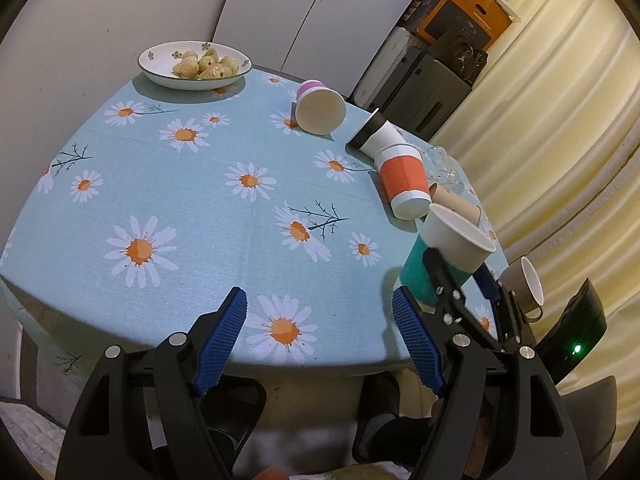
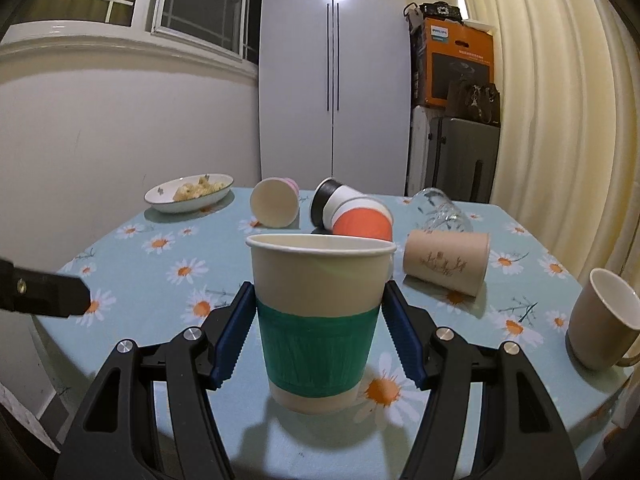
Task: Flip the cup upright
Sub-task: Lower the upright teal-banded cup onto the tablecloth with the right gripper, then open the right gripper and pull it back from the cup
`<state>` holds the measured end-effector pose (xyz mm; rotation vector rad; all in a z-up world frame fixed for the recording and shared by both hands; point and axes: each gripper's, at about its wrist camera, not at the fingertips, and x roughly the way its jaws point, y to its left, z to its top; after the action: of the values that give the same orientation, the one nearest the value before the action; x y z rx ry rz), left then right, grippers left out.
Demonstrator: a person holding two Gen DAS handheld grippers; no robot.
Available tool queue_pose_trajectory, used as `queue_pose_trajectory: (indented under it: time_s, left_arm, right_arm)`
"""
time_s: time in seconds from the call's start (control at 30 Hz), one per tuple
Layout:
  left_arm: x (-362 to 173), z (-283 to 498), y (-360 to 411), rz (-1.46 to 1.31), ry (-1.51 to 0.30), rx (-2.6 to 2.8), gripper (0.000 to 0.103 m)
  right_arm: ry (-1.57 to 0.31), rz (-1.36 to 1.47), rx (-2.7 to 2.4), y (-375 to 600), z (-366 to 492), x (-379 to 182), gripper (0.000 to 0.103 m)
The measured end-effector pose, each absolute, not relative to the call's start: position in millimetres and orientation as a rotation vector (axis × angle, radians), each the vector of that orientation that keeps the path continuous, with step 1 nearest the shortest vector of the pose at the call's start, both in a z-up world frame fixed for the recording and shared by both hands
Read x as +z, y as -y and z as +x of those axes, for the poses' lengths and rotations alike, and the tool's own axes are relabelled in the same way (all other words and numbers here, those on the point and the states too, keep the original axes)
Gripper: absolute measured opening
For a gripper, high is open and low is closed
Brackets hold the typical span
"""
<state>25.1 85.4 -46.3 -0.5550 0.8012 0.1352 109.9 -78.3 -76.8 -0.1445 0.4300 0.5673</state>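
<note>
My right gripper (image 2: 320, 328) has its blue ribbed fingers (image 2: 234, 332) on either side of the white paper cup with a green sleeve (image 2: 318, 320), which stands mouth-up on the daisy-print, pale blue surface (image 2: 168, 276) near its front edge; whether the pads press the sleeve or sit just beside it I cannot tell. My left gripper (image 1: 320, 336) hangs over the near edge of the surface, its fingers (image 1: 222, 338) spread wide with nothing between them.

Behind the green cup, several cups lie on their sides: an orange-sleeved paper cup (image 2: 362, 222) touching a black-and-white paper cup (image 2: 332, 200), a pink-banded paper cup (image 2: 274, 202) with its mouth toward me, and a plain brown paper cup with a small drawing (image 2: 446, 264). A clear glass (image 2: 440, 210) lies tipped beyond the brown cup. A beige ceramic mug (image 2: 600, 320) stands upright at the right. A white flower-patterned bowl of pale fruit (image 1: 195, 65) sits at the far left.
</note>
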Motion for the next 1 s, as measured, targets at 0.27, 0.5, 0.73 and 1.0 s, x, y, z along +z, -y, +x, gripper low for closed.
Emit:
queue_pose_trajectory:
  time_s: [0.27,0.5,0.73,1.0]
  left_arm:
    - [-45.0,24.6,-84.0,-0.538,-0.797,0.144,0.073]
    - [-43.5,24.2,-84.1,-0.53,-0.792,0.154,0.073]
    - [-42.0,22.7,-82.7,-0.515,-0.785,0.165,0.073]
    - [-41.0,22.1,-81.4,-0.5,-0.783,0.17,0.073]
  right_arm:
    - [-0.432,-0.167,0.57,79.5,101.6,-82.3,0.065]
    - [-0.436,-0.186,0.576,83.0,93.1,-82.0,0.065]
    - [-0.483,-0.193,0.581,84.1,92.3,-88.4,0.065]
    - [-0.507,-0.167,0.581,88.5,94.3,-86.4,0.077]
